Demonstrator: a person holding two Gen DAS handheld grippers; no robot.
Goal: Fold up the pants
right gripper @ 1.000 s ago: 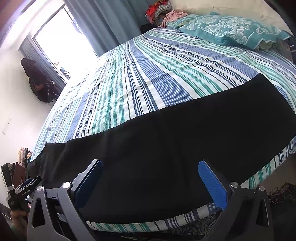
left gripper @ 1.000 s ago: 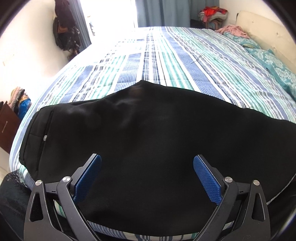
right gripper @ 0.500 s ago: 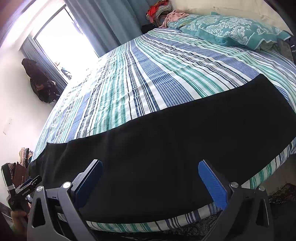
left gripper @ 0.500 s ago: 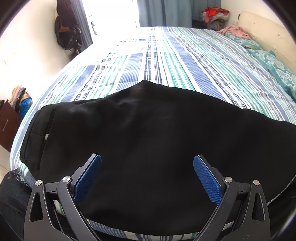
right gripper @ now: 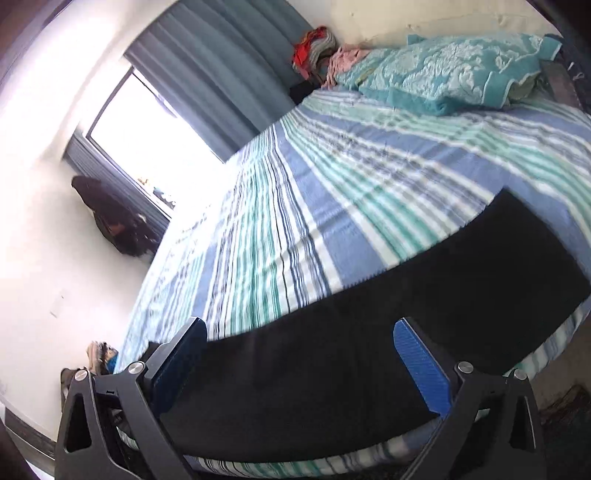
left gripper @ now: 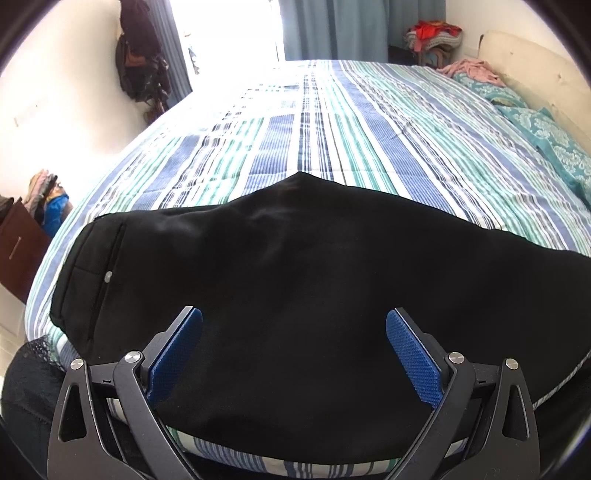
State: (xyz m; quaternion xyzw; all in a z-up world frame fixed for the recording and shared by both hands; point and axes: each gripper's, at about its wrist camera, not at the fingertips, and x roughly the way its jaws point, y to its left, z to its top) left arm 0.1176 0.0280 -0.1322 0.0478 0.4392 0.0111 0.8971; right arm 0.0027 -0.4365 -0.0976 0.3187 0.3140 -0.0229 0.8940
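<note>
Black pants (left gripper: pixel 295 280) lie crosswise along bed (left gripper: pixel 369 122) edge, waistband left; both jaws wide.

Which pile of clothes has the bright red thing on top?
The pile in the far corner by the blue curtain. The pink clothes on the bed and the bundle low on the left show no red.

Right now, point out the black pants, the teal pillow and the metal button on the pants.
black pants (left gripper: pixel 314 280), left wrist view, middle of the fabric
teal pillow (right gripper: pixel 454 70), right wrist view, patterned top face
metal button (left gripper: pixel 108 276), left wrist view, on the waistband
</note>
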